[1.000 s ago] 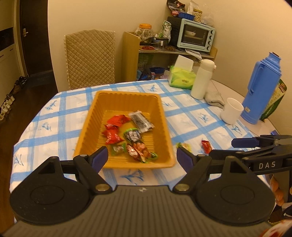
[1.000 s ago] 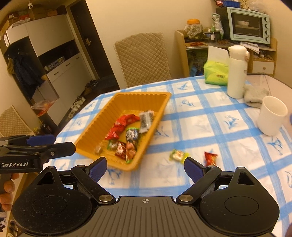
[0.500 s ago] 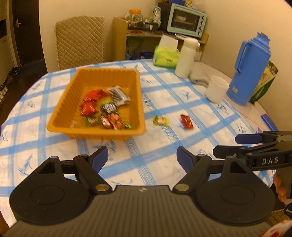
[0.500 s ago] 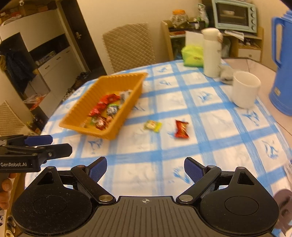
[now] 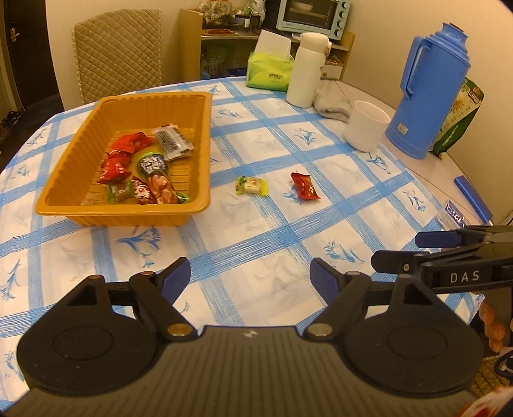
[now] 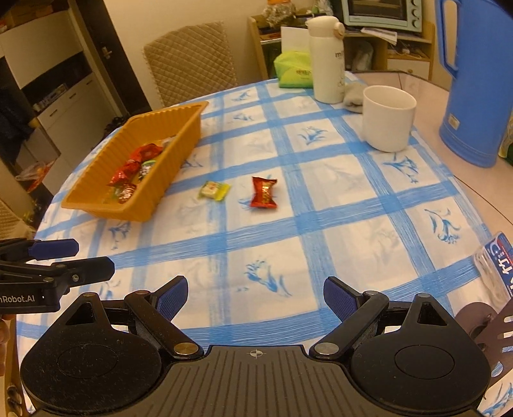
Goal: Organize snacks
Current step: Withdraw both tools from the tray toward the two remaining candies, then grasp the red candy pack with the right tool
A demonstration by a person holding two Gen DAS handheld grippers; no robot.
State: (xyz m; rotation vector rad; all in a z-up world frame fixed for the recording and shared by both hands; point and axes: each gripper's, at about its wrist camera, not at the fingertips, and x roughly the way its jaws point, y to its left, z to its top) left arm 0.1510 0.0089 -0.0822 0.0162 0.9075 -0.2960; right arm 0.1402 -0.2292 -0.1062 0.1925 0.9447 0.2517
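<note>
Both pairs of tongs have swung away from the orange tray since a second ago, when the tray sat straight ahead of the left tongs; it now lies off to the left of both views, and two loose sweets have come toward the centre. We see the left tongs [image 5: 250, 277] spread wide over the blue-checked tablecloth [image 5: 256, 243], nothing between the blue pads. We find the right tongs [image 6: 255, 293] equally wide apart and empty above the same cloth. Each pair shows in the other's view, at the edge, side on.

On the table, the orange tray [image 5: 80, 211] holds a small heap of wrapped snacks: red wrappers, a grey-and-black packet, a green-edged one and others we cannot tell apart. Just to the right of the tray, on the cloth, lies a yellow-green wrapped candy [image 5: 251, 186], and beside it, apart, a red wrapped candy [image 5: 304, 186]. In the right view, the same yellow-green candy [image 6: 214, 190] and red candy [image 6: 263, 192] lie ahead of the tongs, well short of them.

Farther back stand a white mug [image 5: 367, 125], a tall blue thermos jug [image 5: 426, 89], a white flask [image 5: 307, 70] with a grey cloth [image 5: 332, 101] beside it, and a green tissue pack [image 5: 269, 72]. Behind the table we see a quilted chair [image 5: 118, 48] and a toaster oven [image 5: 312, 12] on a shelf.
</note>
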